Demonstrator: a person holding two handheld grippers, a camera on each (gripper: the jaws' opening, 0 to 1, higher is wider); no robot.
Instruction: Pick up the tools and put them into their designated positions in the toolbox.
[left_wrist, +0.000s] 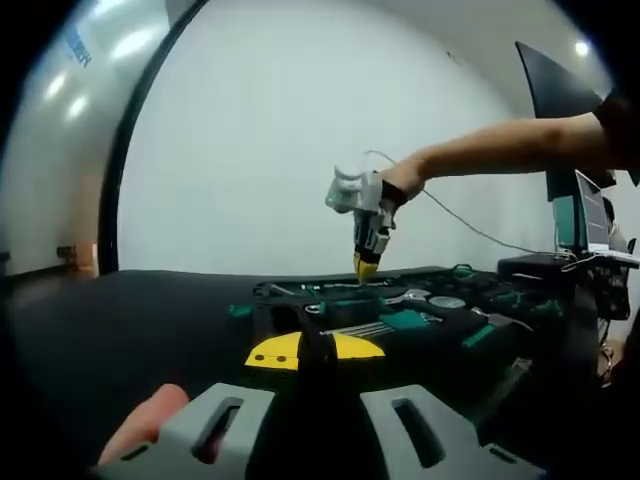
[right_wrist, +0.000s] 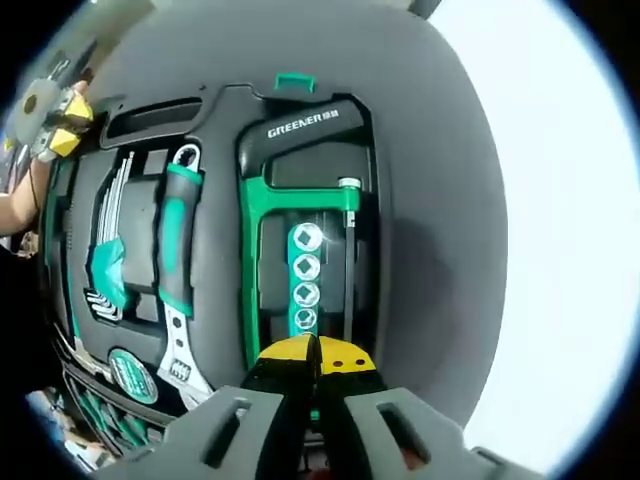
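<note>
Right gripper is hanging above the open toolbox, jaws pinched together, yellow tips over the socket strip inside the green hacksaw slot; cannot tell if anything is clamped. Wrench and hex keys are sitting in their recesses to the side. Left gripper is resting low at the toolbox edge, jaws clenched, nothing visible between them. Across the case, a hand is holding the right gripper tip-down.

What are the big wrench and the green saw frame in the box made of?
The adjustable wrench looks like bare steel: its jaw end shines silver, while its grip seems to be green and black rubber or plastic. The hacksaw frame looks like metal painted glossy green, though it could be plastic. The toolbox tray looks like matte black moulded plastic.
</note>
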